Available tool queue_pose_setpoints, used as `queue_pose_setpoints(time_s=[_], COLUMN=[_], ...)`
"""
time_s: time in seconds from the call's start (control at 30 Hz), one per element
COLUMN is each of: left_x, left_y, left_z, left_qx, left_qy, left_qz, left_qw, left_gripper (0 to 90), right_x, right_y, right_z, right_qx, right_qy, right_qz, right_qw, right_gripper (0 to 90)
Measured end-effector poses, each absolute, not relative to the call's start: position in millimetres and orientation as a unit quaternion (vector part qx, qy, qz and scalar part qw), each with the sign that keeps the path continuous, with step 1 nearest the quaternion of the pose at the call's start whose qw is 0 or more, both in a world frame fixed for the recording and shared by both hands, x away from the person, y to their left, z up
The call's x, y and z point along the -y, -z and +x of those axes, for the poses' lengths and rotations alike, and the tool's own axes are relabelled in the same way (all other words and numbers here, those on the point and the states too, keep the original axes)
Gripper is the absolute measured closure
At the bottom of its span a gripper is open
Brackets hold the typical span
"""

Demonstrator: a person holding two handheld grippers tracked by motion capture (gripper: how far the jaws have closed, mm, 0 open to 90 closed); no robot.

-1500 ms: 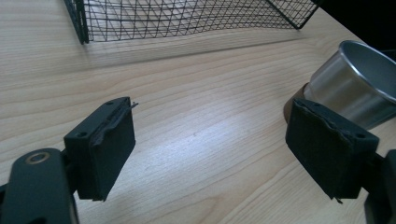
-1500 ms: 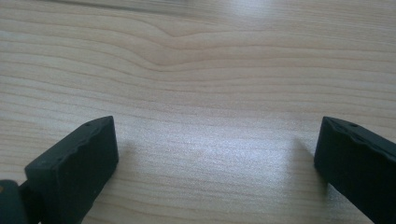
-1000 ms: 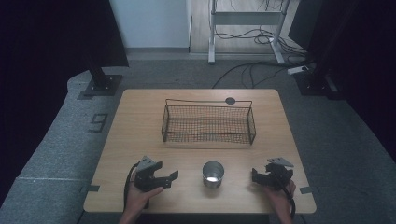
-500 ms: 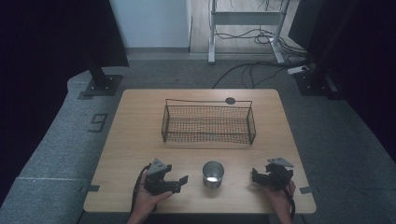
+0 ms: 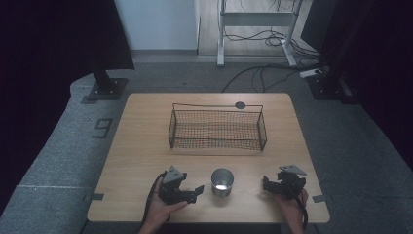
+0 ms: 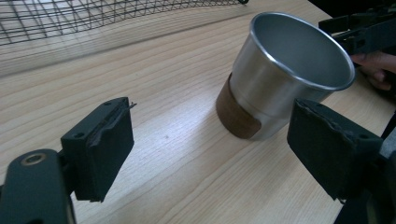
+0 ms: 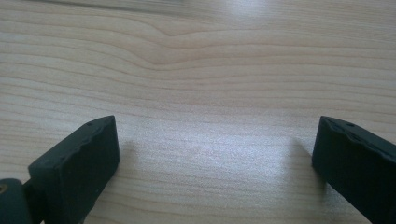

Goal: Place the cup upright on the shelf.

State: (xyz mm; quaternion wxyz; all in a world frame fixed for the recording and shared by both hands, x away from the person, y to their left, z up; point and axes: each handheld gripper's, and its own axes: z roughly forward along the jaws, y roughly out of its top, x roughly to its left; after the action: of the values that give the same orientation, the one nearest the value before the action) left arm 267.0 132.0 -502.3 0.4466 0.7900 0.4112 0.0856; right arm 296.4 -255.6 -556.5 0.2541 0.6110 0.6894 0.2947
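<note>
A shiny metal cup (image 5: 222,181) with a brown band at its base stands upright near the table's front edge. In the left gripper view the cup (image 6: 285,79) sits just ahead of the jaws and to their right. My left gripper (image 5: 197,190) lies left of the cup and points at it without touching. Its jaws have just been opening, and the left gripper (image 6: 212,147) is open with bare wood between its pads. My right gripper (image 5: 267,183) rests right of the cup. The right gripper (image 7: 212,154) is open over bare table.
A black wire basket (image 5: 217,111) stands across the middle of the wooden table (image 5: 146,141), with nothing in it. A small dark disc (image 5: 240,105) lies behind it. Past the cup, the right gripper (image 6: 369,32) and its hand (image 6: 373,65) show in the left gripper view.
My left gripper has moved right along the table's front edge, closer to the cup. The right gripper and the cup have stayed where they were.
</note>
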Motion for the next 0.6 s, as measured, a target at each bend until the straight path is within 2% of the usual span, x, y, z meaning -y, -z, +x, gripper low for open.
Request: queue_pose_setpoints(time_s=[0.6], left_x=[-109.5], left_y=[498.9], left_z=[270.2], left_qx=[-0.401], left_qy=[-0.081], left_qz=[0.799], left_qw=[0.440], left_gripper=[11.1], right_x=[255.5], right_y=[556.4], right_z=[295.6], right_qx=[-0.688], right_qy=[-0.295], right_qz=[0.612], right_qw=[0.255], right_gripper=[1.3])
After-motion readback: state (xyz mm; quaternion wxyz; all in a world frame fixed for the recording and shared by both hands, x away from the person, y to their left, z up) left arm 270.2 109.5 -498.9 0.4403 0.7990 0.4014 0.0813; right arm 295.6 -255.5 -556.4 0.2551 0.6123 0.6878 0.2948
